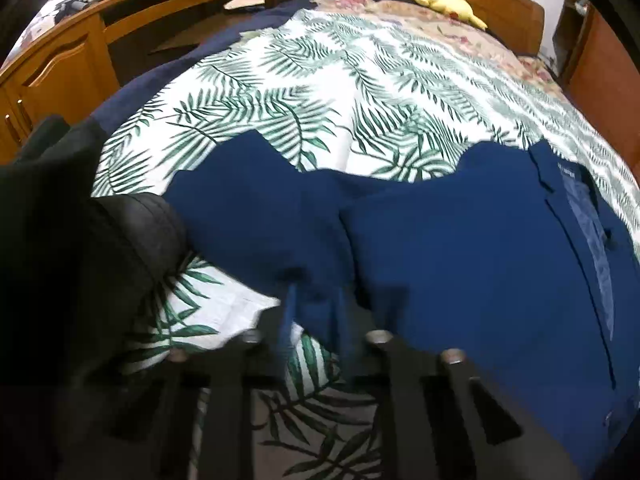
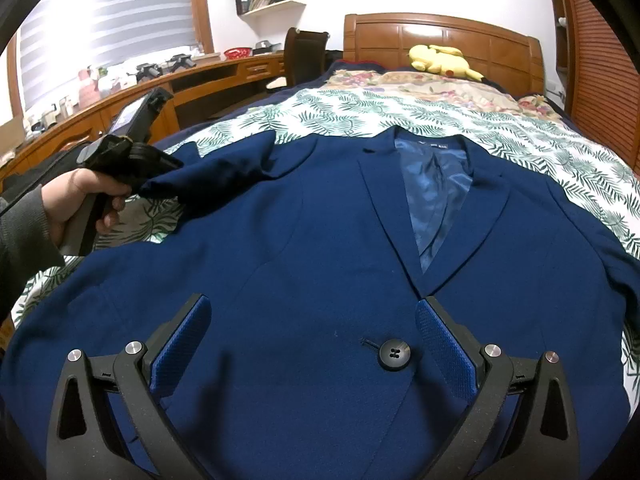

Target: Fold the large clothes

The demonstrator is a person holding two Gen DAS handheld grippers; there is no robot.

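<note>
Bedroom, leaf-print bedspread (image 2: 460, 120) | left gripper (image 1: 316, 312) clamped blazer (image 2: 320, 240) sleeve (image 2: 208, 172) | right gripper (image 2: 312, 344) gaped above button (image 2: 394, 355) | soft, limp, weighty; grip hems

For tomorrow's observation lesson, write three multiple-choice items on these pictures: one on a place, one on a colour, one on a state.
1. Where does the yellow plush toy lie?
A. by the headboard
B. on the desk
C. on the jacket

2. What colour is the jacket?
A. grey
B. navy blue
C. red

3. What is the left tool doing?
A. hanging open over the desk
B. lying on the floor
C. gripping the jacket's sleeve

Answers:
1. A, the toy rests at the bed's far end against the wooden headboard.
2. B, the cloth spread on the leaf-print cover is navy blue.
3. C, the right wrist view shows the sleeve's end pinched in it, while the right tool stands open above the button.
</note>
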